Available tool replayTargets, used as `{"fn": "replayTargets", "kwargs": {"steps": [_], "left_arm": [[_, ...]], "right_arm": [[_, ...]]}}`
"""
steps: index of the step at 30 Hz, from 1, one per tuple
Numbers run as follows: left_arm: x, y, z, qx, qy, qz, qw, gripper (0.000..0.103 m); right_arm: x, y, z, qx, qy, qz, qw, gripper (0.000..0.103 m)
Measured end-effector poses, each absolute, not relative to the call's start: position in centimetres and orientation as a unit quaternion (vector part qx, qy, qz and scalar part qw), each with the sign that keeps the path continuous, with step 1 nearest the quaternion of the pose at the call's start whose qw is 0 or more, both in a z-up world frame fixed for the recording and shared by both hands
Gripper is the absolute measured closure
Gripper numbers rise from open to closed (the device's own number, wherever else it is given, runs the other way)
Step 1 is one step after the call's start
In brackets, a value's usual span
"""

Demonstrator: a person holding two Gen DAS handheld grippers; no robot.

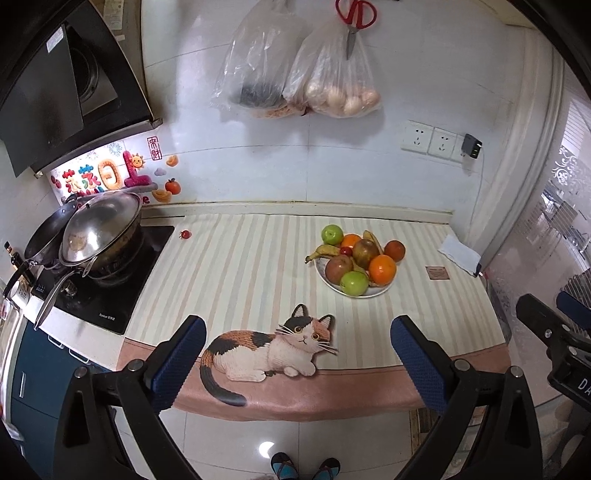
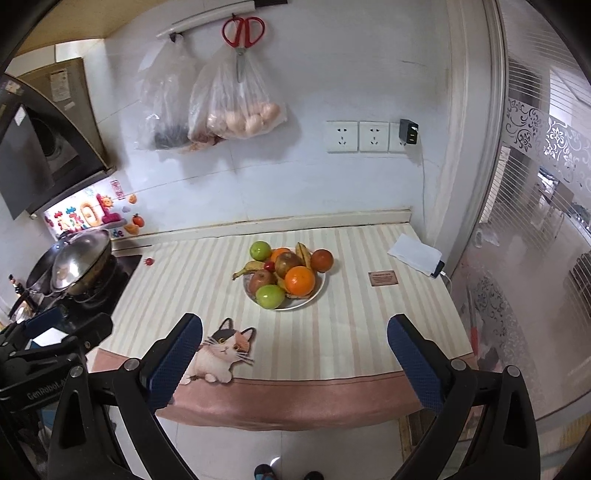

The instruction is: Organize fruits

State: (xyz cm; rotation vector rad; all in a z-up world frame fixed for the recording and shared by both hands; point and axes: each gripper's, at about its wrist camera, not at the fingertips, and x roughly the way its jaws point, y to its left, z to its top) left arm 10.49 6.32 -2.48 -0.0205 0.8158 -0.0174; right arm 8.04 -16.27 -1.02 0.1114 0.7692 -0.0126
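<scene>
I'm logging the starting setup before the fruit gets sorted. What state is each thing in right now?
Left gripper: open, empty, short of the counter.
Right gripper: open, empty, short of the counter.
Plate: piled with fruit, on the striped cloth.
Banana: sticks out over the plate's rim.
Small red fruit: loose on the cloth near the stove.
Wok: on the stove, lid on.
Scissors: hanging, closed.
</scene>
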Motion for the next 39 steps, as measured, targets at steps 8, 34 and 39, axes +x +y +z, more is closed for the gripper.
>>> {"fn": "replayTargets", "kwargs": {"steps": [8,34,39], "left_arm": [[12.0,6.4,-3.6,-0.005,0.404,0.003,0.915,0.001],[12.1,5.9,-3.4,0.014,0.403,0.001,0.915,0.001],[12.1,5.8,-3.4,0.014,0.403,0.001,0.915,0.001]], "right_arm": [[10.3,-16.2,-2.9,0.053,0.391,-0.004,0.919,0.001],[10.8,-15.7,-4.7,0.062,0.399,-0.001,0.915,0.001],[10.8,-15.7,-4.7,0.064,0.398,-0.001,0.915,0.001]]}}
